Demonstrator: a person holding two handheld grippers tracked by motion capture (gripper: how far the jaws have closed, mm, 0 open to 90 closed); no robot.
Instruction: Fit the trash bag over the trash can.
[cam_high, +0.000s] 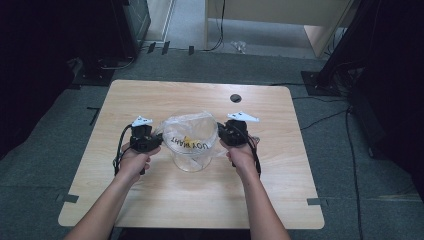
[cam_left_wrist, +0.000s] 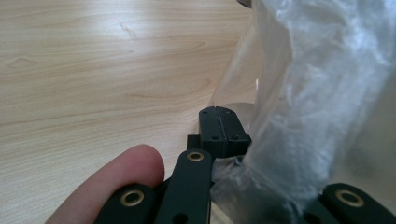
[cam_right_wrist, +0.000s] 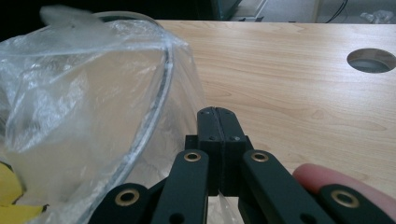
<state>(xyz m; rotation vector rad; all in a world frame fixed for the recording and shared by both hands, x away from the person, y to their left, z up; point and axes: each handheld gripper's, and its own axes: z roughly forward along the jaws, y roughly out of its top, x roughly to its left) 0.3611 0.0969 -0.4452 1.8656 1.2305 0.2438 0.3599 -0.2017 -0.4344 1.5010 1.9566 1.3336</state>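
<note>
left gripper (cam_left_wrist: 219, 122): jaws pressed together, tips flat against each other; thin film seems pinched lower down near the jaw roots, so i read it as clamped on the edge of the plastic bag (cam_left_wrist: 322, 102), though the pinch itself is partly hidden. right gripper (cam_right_wrist: 218, 123): jaws likewise fully together; the bag drapes just beside and under them, and i cannot tell for sure that film is caught. in the high view the left gripper (cam_high: 141, 136) and right gripper (cam_high: 235, 131) sit on opposite sides of a clear glass bowl (cam_high: 192, 161) standing mid-table (cam_high: 150, 205), with the bag (cam_high: 192, 127) pulled over its mouth as a liner; reversed lettering and something yellow (cam_high: 187, 140) show through. judged step: seating the bag's rim down around the bowl. to do it well: keep both pinches on film only, not on glass; draw the two sides outward and down evenly so the bowl does not tip or slide; keep tension light, as thin film tears; check the right pinch before pulling. risk: an uneven pull drags the bowl toward one hand.
</note>
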